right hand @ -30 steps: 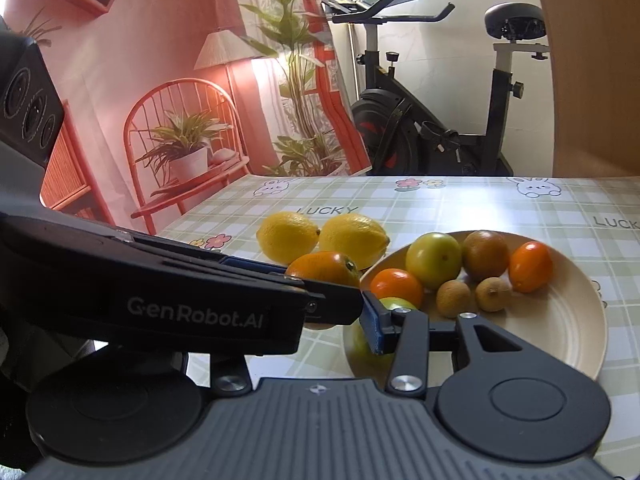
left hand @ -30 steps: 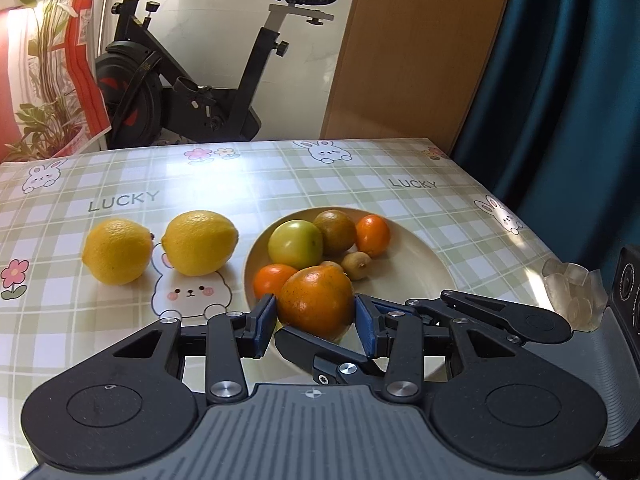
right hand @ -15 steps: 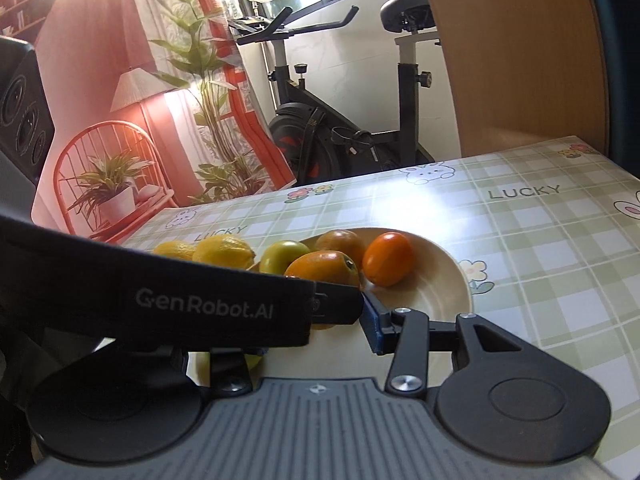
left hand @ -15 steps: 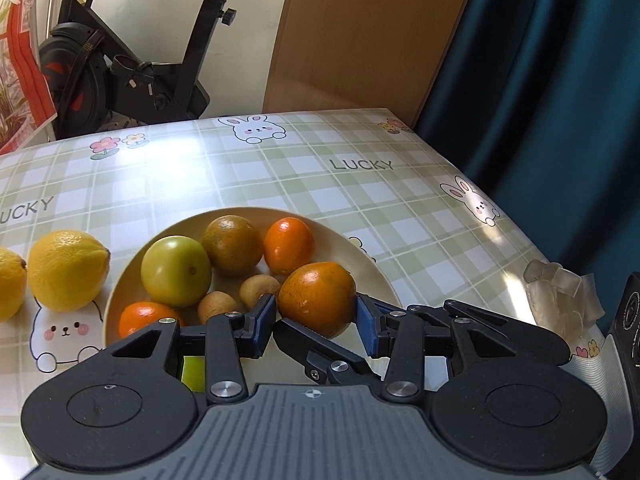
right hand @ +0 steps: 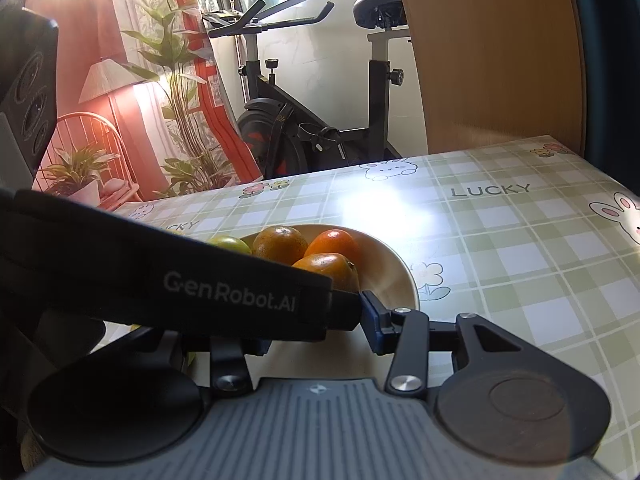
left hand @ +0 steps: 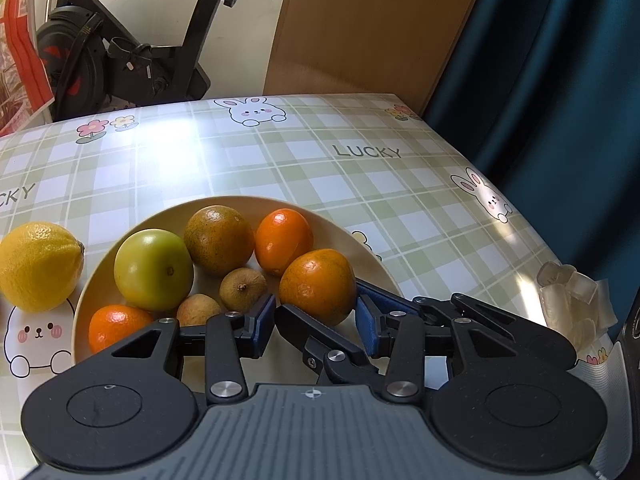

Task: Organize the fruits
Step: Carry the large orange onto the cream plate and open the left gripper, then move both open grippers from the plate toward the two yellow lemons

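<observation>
My left gripper (left hand: 316, 305) is shut on a large orange (left hand: 318, 286), its blue pads against both sides. It holds the orange over the right front part of a cream plate (left hand: 372, 258); I cannot tell whether it touches the plate. The plate holds a green fruit (left hand: 154, 270), a brownish orange (left hand: 219, 240), a small oval orange (left hand: 284, 240), two brown fruits and a small orange (left hand: 116, 326). A lemon (left hand: 40, 266) lies left of the plate. My right gripper (right hand: 316, 332) is open just beneath, and only the left gripper's finger (right hand: 240, 292) crosses its gap, hiding its left pad.
The checked tablecloth (left hand: 360, 184) ends at the far edge and on the right. A clear plastic piece (left hand: 572, 304) sits at the right edge. Beyond the table are an exercise bike (right hand: 304, 136), a wooden panel (left hand: 372, 28) and a teal curtain (left hand: 560, 80).
The left gripper carried the orange rightward and a little lower, from the plate's near left side to its right front. The right gripper followed. One lemon left the left wrist view.
</observation>
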Motion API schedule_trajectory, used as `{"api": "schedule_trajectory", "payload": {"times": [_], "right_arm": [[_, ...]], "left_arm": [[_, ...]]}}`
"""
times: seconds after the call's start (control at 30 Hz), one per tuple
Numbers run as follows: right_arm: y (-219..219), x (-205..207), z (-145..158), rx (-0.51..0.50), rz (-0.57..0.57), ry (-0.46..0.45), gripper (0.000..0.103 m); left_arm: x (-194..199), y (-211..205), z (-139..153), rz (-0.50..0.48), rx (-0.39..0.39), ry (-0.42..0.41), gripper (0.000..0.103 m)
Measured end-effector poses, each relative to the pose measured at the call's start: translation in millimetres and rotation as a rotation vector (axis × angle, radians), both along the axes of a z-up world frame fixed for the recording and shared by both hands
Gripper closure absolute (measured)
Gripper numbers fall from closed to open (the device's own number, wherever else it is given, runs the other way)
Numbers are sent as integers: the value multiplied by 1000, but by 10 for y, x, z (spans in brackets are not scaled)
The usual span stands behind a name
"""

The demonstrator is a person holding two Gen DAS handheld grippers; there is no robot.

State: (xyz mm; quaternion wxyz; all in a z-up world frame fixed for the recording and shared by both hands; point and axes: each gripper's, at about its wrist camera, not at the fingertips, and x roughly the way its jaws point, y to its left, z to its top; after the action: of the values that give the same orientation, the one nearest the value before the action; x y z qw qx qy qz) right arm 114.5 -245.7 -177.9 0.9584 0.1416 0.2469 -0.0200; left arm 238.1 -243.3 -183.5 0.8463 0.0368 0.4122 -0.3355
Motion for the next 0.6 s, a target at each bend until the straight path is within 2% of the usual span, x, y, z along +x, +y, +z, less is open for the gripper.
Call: {"api": "schedule_trajectory", "payload": {"times": [0.3,0.47,0.6], "right_arm": [[-17,15,-25,11,-19,4,58],[-52,-29,-34,22,-33,-25,49],[-29,-69,-15,7,-36,-51,49]], "left_arm": [[-37,1,21,3,11,-16,57],[-71,43,94,2,-6,-27,57],[-95,134,191,28,-20,-50,57]]}}
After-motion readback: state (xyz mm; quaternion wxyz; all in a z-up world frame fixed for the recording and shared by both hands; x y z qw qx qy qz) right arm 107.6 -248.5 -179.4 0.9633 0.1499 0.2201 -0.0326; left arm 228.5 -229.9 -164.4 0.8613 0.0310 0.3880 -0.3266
